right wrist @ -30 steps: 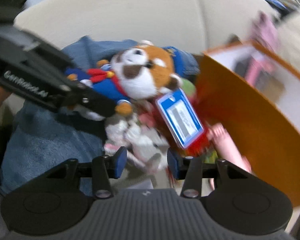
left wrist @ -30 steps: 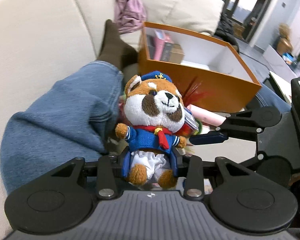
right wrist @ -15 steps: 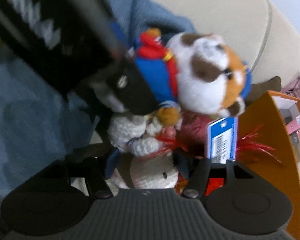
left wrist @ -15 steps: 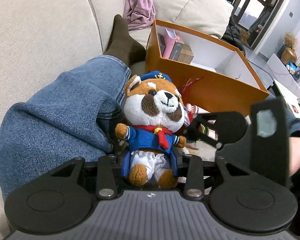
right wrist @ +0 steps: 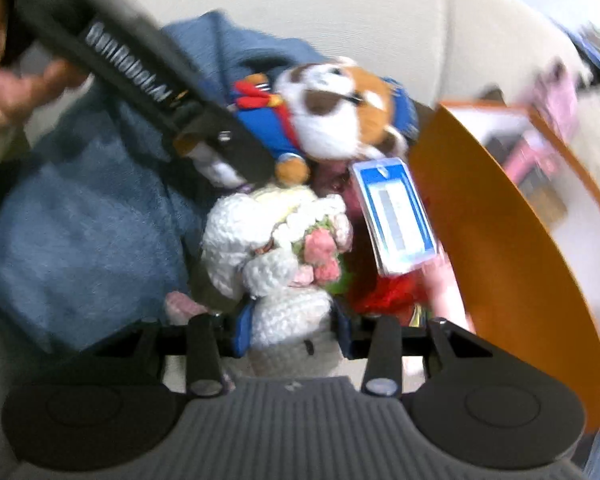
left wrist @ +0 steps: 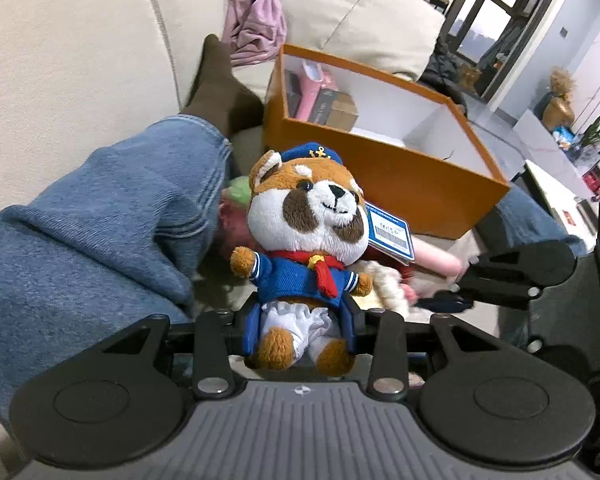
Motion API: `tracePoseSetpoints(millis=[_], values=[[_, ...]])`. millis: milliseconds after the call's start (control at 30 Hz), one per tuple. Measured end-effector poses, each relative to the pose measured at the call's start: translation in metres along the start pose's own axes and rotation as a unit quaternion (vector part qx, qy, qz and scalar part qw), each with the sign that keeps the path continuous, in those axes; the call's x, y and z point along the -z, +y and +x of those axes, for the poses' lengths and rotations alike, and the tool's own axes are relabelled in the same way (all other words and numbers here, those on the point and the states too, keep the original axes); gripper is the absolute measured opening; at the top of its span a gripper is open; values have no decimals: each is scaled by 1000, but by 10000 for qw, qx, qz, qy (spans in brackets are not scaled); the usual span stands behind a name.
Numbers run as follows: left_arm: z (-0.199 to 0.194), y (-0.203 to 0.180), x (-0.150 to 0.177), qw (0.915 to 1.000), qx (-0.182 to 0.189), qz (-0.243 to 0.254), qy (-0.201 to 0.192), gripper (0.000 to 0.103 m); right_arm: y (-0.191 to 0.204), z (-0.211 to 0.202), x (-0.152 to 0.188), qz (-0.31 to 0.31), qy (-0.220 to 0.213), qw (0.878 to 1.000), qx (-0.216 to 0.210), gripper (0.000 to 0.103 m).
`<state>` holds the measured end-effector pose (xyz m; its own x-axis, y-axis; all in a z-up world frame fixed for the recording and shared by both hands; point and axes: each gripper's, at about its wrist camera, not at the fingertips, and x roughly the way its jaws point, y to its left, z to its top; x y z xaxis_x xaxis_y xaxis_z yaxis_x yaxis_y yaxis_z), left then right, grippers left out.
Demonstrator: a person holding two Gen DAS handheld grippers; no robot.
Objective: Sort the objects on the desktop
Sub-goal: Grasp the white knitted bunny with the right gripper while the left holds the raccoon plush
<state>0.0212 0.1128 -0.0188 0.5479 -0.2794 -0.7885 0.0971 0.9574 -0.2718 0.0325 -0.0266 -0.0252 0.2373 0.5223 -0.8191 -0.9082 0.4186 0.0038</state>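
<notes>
Between L gripper point(left wrist: 300, 328) pads: sailor plush point(left wrist: 304, 240), clamped; R gripper point(right wrist: 292, 332) closing, seemingly round crochet doll point(right wrist: 276, 248).

Plush raccoon point(left wrist: 304, 216) upright before the box point(left wrist: 384, 168), knitted doll point(right wrist: 276, 248) just right (touching), jeans leg point(left wrist: 100, 216) left.

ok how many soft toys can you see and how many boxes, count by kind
sailor plush toys: 1, the red panda held in the left claw
crochet dolls: 1, the white crochet doll between the closing jaws of the right claw
orange boxes: 1
total: 3; more toys underneath are too hidden to count
</notes>
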Motion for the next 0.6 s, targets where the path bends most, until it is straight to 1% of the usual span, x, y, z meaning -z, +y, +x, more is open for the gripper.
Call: tracePoseSetpoints(millis=[67,133,233,300,367,500,600], values=[[-3,-1,-3,9999,89,-32,-75,44,-22,-13,8,736,-91,9965,-374,43],[-6,-4,-6,9998,105,-22,-142,44,-42,-25,15,1414,-240,9872,-699,43],[-9,-7,-12,9997,58,-13,-231,44,-62,-36,18,2213,-558,9670,-1132,43],[-11,-7,-16,9996,19,-18,-273,44,-62,-37,14,2571,-778,9529,-1405,44],[-13,-8,-20,9995,-3,-15,-321,44,-79,-37,9,2886,-1008,9390,-1576,44],[-18,-10,-31,9989,20,6,-473,44,-89,-48,4,3299,-1345,9178,-1755,44],[-20,-12,-42,9984,8,-7,-569,44,-103,-55,6,3661,-1579,8961,-1952,44]])
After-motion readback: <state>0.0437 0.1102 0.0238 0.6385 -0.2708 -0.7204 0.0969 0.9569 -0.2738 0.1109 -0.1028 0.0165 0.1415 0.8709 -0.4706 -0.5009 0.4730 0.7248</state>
